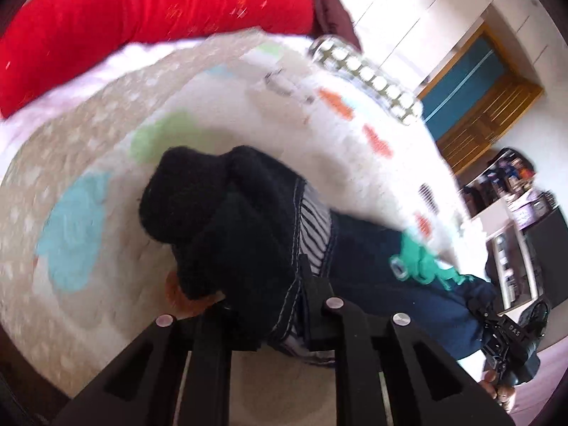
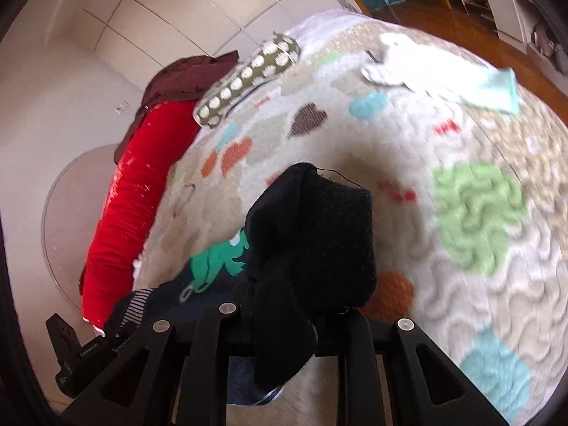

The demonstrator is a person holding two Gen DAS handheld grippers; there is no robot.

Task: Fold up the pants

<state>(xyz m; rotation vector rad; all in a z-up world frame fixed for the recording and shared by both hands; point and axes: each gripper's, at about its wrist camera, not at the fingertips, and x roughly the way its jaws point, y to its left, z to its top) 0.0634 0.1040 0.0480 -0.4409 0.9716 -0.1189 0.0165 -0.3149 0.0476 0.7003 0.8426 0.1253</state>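
Note:
The pants (image 1: pixel 241 234) are small, dark navy, with a striped lining, a ribbed black cuff and a green frog print (image 1: pixel 422 262). My left gripper (image 1: pixel 269 319) is shut on the pants near the waistband seam and holds them above the quilt. My right gripper (image 2: pixel 284 323) is shut on the pants (image 2: pixel 319 234) at the black cuff end, the cloth draped over its fingers. The frog print (image 2: pixel 220 259) shows left of the cuff. The other gripper shows at the lower right in the left wrist view (image 1: pixel 507 348) and at the lower left in the right wrist view (image 2: pixel 71 355).
A quilted bedspread (image 2: pixel 461 248) with coloured patches lies under the pants. A red bolster (image 1: pixel 142 17) and a dotted olive pillow (image 2: pixel 245 78) lie at the bed's head. A white and pale blue garment (image 2: pixel 443 78) lies on the far part. A wooden floor (image 2: pixel 461 25) and shelves (image 1: pixel 511 213) lie beyond.

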